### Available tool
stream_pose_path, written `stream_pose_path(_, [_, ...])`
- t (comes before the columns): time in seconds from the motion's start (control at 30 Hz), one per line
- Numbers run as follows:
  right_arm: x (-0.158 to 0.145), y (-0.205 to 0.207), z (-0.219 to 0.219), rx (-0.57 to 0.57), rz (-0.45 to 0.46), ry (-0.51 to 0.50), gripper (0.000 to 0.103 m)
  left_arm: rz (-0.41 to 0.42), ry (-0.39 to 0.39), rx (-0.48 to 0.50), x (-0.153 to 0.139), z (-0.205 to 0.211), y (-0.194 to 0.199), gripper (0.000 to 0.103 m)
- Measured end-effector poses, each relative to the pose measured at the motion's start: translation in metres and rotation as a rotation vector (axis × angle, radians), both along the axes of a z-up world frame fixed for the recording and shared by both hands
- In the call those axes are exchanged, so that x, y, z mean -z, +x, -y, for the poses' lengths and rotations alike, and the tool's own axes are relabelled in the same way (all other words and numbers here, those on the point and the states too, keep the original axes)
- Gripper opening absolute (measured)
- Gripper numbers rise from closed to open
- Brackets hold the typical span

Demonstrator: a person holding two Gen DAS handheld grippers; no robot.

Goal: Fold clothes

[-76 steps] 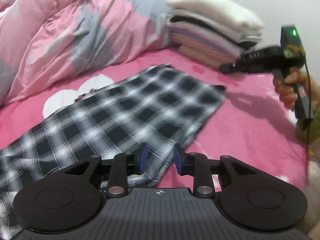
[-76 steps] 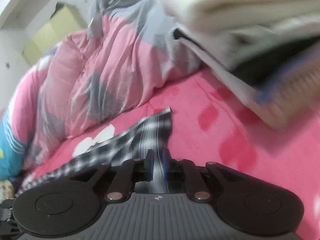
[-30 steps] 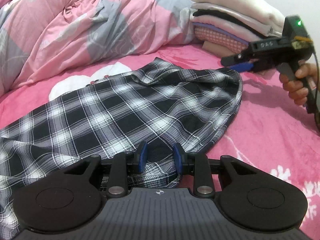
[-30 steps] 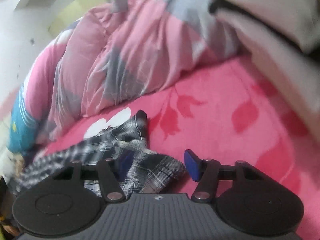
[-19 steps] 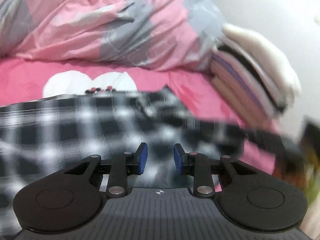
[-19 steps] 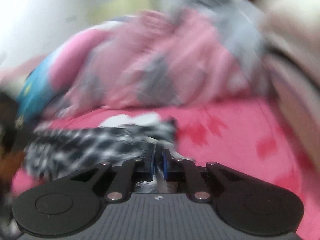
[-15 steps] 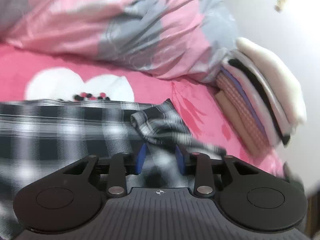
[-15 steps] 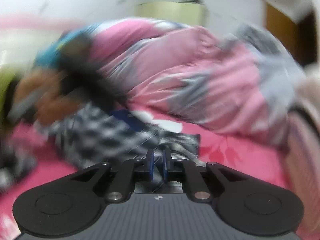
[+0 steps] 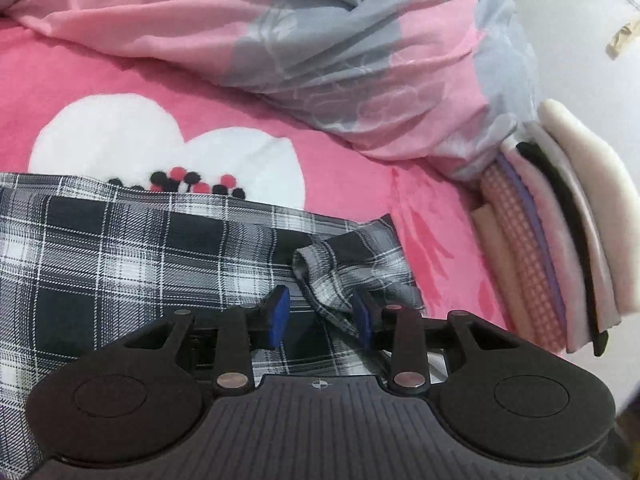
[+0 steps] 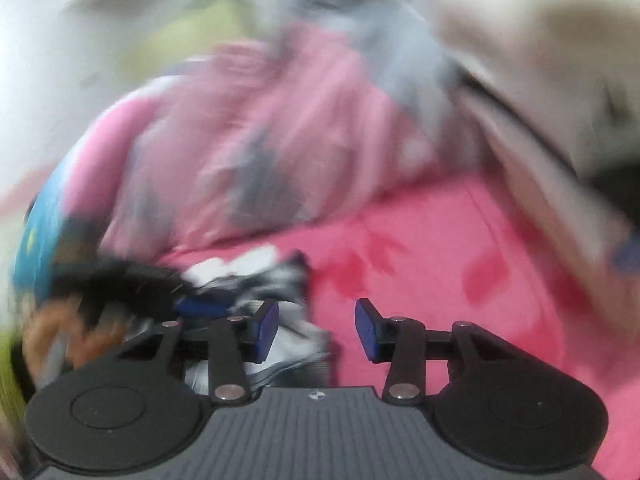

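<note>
The right wrist view is smeared by motion: only blurred plaid cloth beside the right gripper [image 10: 316, 320] reads, and the left gripper's dark shape at the left is barely legible. Its jaws are opening, with pink bed sheet [image 10: 440, 280] between them and cloth near the left finger only. The left gripper [image 9: 320, 314] stands apart over the plaid garment [image 9: 140, 264], whose crumpled corner lies between its fingers unpinched. Half a second ago the right gripper was nearly together on the cloth. The folded stack [image 9: 560, 240] sits at the right.

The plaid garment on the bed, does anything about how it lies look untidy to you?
Yes. The plaid garment lies mostly flat, but its corner nearest the stack of folded clothes is bunched and curled over.
</note>
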State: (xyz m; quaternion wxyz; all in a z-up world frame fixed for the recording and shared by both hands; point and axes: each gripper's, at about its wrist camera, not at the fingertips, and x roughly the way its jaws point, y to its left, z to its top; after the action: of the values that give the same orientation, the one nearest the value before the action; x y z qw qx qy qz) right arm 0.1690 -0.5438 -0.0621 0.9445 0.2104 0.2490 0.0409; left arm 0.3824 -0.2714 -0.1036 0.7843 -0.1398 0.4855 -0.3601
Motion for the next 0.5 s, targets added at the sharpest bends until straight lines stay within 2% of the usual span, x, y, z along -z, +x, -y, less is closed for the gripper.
stream_pose_path(0.1, [0.016,0.030,0.022,0.022,-0.124,0.165,0.044,-0.003,-0.013,-0.007,0.001,0.001,0.003,0.034])
stream_pose_path(0.17, [0.024,0.038,0.011,0.012,-0.184,0.119,0.038,-0.005,-0.018,-0.010,0.002,0.002,0.005,0.034])
stream_pose_path(0.23, [0.026,0.030,-0.006,0.012,-0.179,0.017,0.031,-0.007,-0.024,-0.011,0.003,0.001,0.007,0.034])
stream_pose_path(0.27, [0.023,0.026,-0.010,0.012,-0.168,-0.013,0.017,-0.007,-0.028,-0.011,0.003,0.001,0.008,0.034])
stream_pose_path(0.3, [0.020,0.018,-0.012,0.013,-0.154,-0.018,0.010,-0.006,-0.032,-0.011,0.003,0.000,0.009,0.034])
stream_pose_path(0.43, [0.009,0.001,-0.012,0.030,-0.077,-0.051,0.004,-0.015,-0.045,-0.015,0.005,-0.001,0.012,0.034])
stream_pose_path(0.5, [0.001,-0.008,-0.019,-0.022,-0.001,-0.074,0.004,-0.015,-0.050,-0.018,0.005,-0.001,0.013,0.034])
